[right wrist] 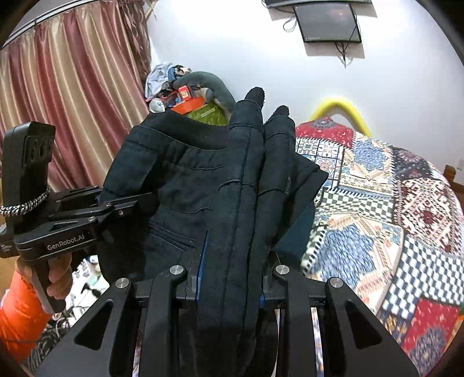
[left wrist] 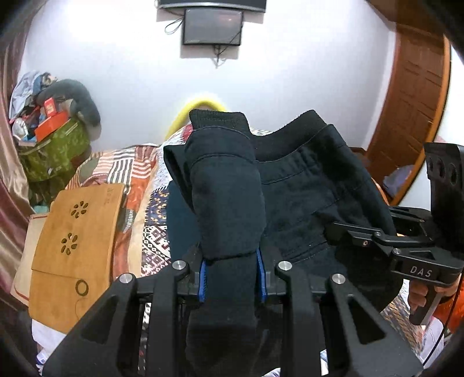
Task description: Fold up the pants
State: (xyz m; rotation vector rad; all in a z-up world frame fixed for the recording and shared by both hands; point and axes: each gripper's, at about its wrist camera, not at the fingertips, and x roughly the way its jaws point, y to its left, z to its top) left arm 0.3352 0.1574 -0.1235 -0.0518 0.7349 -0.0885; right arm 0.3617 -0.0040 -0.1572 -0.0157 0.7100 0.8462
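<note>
The dark navy pants (left wrist: 304,185) hang lifted above the patchwork bedspread (left wrist: 139,174). My left gripper (left wrist: 232,278) is shut on a thick bunched fold of the pants, blue pads (left wrist: 203,278) pressed on both sides. The right gripper (left wrist: 345,229) shows at the right of this view, clamped on the far side of the same cloth. In the right wrist view my right gripper (right wrist: 232,278) is shut on a doubled roll of the pants (right wrist: 246,179), and the left gripper (right wrist: 116,208) grips the cloth at the left, held by a hand in an orange sleeve.
A wooden lap board (left wrist: 72,249) lies on the bed at the left. A green bag (left wrist: 55,150) piled with clutter stands near the curtain (right wrist: 58,95). A wall screen (left wrist: 213,26), a yellow hoop (right wrist: 342,107) and a wooden door (left wrist: 411,116) lie behind.
</note>
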